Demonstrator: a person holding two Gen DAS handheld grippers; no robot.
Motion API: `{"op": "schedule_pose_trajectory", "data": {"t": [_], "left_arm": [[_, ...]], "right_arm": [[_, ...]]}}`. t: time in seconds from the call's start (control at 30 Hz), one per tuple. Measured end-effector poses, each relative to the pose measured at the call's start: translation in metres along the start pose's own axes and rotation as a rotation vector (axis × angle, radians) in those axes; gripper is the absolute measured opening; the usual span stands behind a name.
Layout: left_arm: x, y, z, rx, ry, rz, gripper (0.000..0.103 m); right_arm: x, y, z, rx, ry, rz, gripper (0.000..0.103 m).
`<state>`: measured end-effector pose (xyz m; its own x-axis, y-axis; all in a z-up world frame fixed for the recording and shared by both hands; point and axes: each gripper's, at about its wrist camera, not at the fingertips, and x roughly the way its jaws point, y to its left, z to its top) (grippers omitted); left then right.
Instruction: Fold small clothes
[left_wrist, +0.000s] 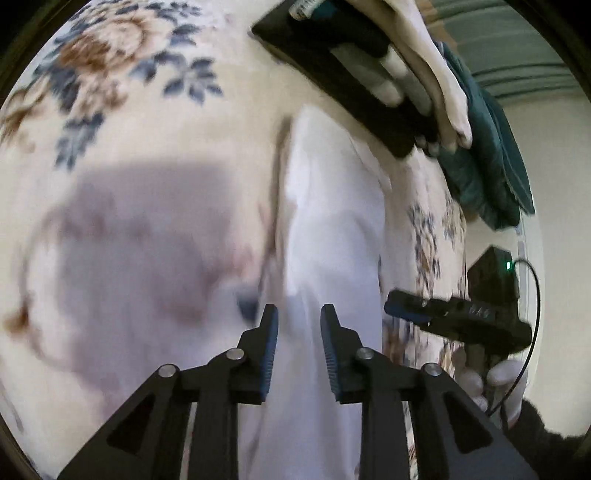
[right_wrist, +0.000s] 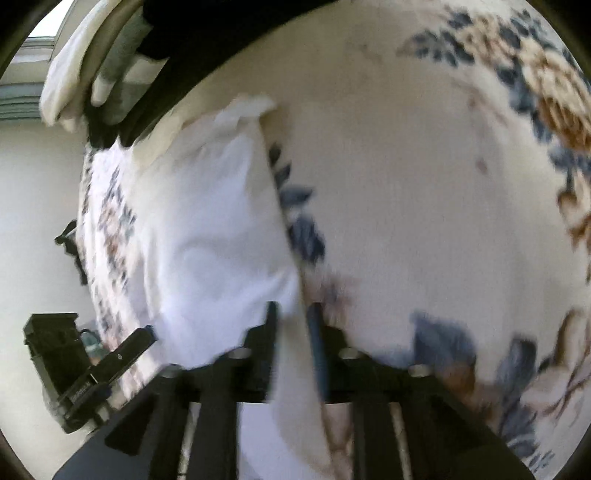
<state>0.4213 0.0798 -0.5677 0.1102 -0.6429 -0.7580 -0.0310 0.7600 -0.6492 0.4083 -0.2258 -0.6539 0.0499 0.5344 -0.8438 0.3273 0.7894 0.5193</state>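
- On the floral bedspread (left_wrist: 122, 122), cream with blue and brown flowers, a white garment (left_wrist: 332, 229) lies as a long folded strip, blurred in both views.
- Left claw (left_wrist: 299, 332): its blue-padded fingers (left_wrist: 269, 350) stand apart over the near end of the garment; whether cloth is caught between them cannot be told.
- Right claw (right_wrist: 293, 332): seen from its own camera, the fingers sit close together with the garment's right edge running between them; motion blur hides whether they pinch it.
- From the left wrist view, the right claw appears at the garment's right side, just beside the bed's edge, held by a hand in a white glove (left_wrist: 495, 380), with a black cable (left_wrist: 533, 317) looping by it.
- At the far end of the bed, a stack of folded clothes (left_wrist: 373, 62) in black, grey and white rests touching the garment's far tip.
- A dark teal cloth (left_wrist: 484, 162) lies just beyond that stack.
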Motion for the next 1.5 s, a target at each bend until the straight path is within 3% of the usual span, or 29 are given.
{"op": "schedule_pose_trajectory", "data": {"t": [0.1,0.13,0.17,0.2,0.23,0.27,0.37,0.47,0.53,0.57,0.6,0.67,0.77,0.97,1.07,1.2,1.3,1.43,1.47,1.5], "left_arm": [[0.007,-0.008,-0.025,0.035,0.03,0.019,0.018],[0.01,-0.01,-0.029,0.047,0.033,0.041,0.013],[0.013,-0.011,-0.032,0.057,0.034,0.05,0.0],[0.012,-0.012,-0.033,0.061,0.025,0.05,0.001],[0.009,-0.012,-0.033,0.064,0.006,0.048,0.001],[0.003,-0.012,-0.03,0.066,-0.023,0.045,0.001],[-0.011,-0.001,-0.02,0.042,-0.076,0.062,0.001],[-0.025,0.007,-0.016,0.013,-0.095,0.061,0.003],[-0.03,0.005,-0.022,-0.013,-0.049,0.038,0.006],[-0.033,0.001,-0.03,-0.007,-0.036,0.038,0.016],[-0.037,-0.004,-0.041,0.012,-0.032,0.043,0.032],[-0.04,-0.009,-0.061,0.022,-0.012,0.059,0.047],[-0.035,-0.003,-0.101,-0.006,0.039,0.1,0.047],[-0.02,0.009,-0.145,-0.035,0.059,0.137,0.044],[-0.011,-0.003,-0.153,0.03,0.049,0.177,0.001],[-0.027,-0.006,-0.156,0.034,-0.009,0.187,0.001],[-0.041,0.008,-0.152,-0.02,-0.054,0.208,0.001],[-0.06,0.014,-0.158,-0.085,-0.054,0.163,0.005],[-0.063,0.013,-0.164,-0.093,-0.039,0.168,0.011],[-0.066,0.012,-0.174,-0.093,-0.023,0.157,0.024]], "right_arm": [[0.01,-0.001,-0.022,0.011,0.062,0.028,0.041],[0.014,-0.002,-0.03,0.011,0.078,0.039,0.041],[0.013,-0.007,-0.037,0.013,0.084,0.041,0.041],[0.015,-0.007,-0.043,0.011,0.075,0.032,0.035],[0.015,-0.007,-0.047,0.002,0.051,0.006,0.013],[0.017,-0.005,-0.049,-0.004,0.031,-0.025,0.004],[0.018,-0.002,-0.05,0.005,-0.014,-0.063,0.002],[0.018,-0.009,-0.052,0.012,0.007,-0.063,0.002],[0.014,-0.014,-0.053,0.044,0.021,-0.039,0.005],[0.011,-0.014,-0.054,0.055,0.026,-0.034,0.007],[0.007,-0.016,-0.057,0.068,0.032,-0.024,0.009],[-0.006,-0.022,-0.069,0.094,0.033,0.017,0.025],[-0.024,-0.03,-0.097,0.1,0.041,0.028,0.035],[-0.039,-0.064,-0.174,0.12,0.115,0.034,0.035],[-0.03,-0.08,-0.208,0.142,0.155,0.019,0.035],[-0.015,-0.089,-0.237,0.145,0.171,-0.018,0.035],[-0.007,-0.087,-0.253,0.124,0.181,-0.021,0.035],[-0.007,-0.086,-0.277,0.095,0.207,-0.036,0.035],[-0.006,-0.084,-0.281,0.09,0.218,-0.037,0.035],[-0.008,-0.087,-0.29,0.089,0.232,-0.042,0.035]]}}
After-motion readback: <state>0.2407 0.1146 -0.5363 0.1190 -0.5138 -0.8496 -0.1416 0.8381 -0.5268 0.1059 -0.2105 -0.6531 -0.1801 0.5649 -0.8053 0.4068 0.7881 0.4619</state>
